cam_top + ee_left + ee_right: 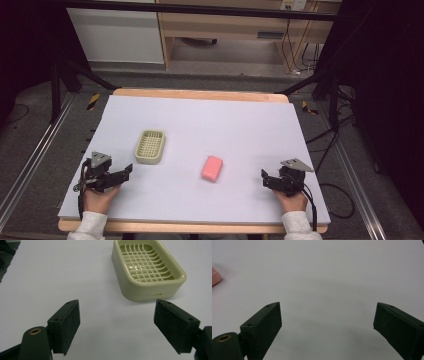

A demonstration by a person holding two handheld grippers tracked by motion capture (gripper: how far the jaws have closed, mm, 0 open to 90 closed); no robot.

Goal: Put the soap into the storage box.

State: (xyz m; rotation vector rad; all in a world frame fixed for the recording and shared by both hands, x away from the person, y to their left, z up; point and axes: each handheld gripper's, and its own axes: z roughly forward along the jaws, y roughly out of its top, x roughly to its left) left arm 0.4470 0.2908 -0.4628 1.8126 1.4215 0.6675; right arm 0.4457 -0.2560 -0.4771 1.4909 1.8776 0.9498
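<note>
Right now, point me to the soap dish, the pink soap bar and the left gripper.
soap dish [146, 263]: left gripper view, on the grid floor inside it.
pink soap bar [212, 168]: high view, on its top face.
left gripper [129, 170]: high view, midway between its open jaw tips.

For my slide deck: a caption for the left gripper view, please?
Open left gripper poised over the white table, facing an empty cream soap dish.

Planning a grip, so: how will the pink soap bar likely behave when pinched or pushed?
The soap bar looks solid, so probably stiff. Its rounded, smooth edges suggest it could slip between pads. Lying flat on the table, it should slide rather than roll or tip.
</note>
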